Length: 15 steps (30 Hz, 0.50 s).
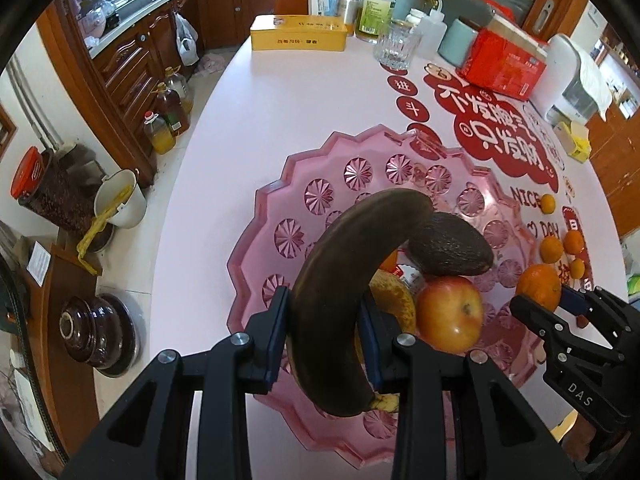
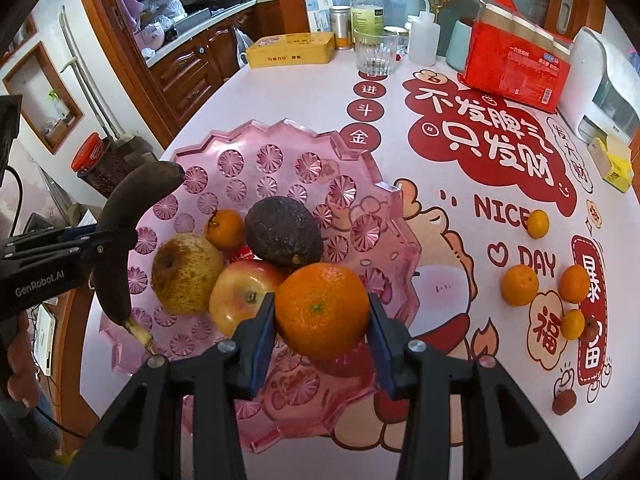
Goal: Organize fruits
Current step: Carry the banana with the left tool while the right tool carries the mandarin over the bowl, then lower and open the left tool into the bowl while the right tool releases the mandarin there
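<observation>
Holding both grippers over the pink bowl (image 2: 360, 152), your left gripper (image 1: 324, 332) is clamped on a blackened banana (image 1: 340, 280), and your right gripper (image 2: 322, 320) grips an orange (image 2: 322, 312) above the apple (image 2: 240, 296) and avocado (image 2: 284, 230).

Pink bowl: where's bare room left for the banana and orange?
Free: the pink bowl far half, between its far rim and the avocado, and its near edge. Crowded: the middle, where pear, apple, small orange and avocado cluster.

Pink tray (image 2: 384, 184) on printed table (image 2: 280, 88)
</observation>
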### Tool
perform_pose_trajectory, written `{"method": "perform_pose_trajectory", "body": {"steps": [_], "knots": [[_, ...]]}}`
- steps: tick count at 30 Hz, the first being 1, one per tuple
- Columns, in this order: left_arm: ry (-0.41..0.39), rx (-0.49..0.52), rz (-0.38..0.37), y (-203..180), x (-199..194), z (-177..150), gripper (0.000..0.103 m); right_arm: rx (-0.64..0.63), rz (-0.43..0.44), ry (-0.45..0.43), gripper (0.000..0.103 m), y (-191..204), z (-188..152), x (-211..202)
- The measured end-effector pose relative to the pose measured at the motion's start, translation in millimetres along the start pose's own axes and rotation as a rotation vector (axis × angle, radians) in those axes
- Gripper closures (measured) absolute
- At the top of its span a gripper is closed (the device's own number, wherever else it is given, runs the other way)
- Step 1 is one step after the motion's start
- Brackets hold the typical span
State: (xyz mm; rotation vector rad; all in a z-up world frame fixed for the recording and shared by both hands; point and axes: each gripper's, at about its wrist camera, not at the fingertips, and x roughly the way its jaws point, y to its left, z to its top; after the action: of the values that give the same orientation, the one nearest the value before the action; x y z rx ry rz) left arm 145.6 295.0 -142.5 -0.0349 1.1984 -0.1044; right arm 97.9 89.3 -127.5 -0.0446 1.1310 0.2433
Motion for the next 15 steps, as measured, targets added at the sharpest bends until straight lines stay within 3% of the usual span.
{"method": "perform_pose_trajectory", "body": {"steps": [15], "knots": [[0.043, -0.001, 0.051, 9.7, 23.3, 5.9, 0.072, -0.030, -0.029, 0.042, 0.059, 6.2, 10.4, 26.2]]}}
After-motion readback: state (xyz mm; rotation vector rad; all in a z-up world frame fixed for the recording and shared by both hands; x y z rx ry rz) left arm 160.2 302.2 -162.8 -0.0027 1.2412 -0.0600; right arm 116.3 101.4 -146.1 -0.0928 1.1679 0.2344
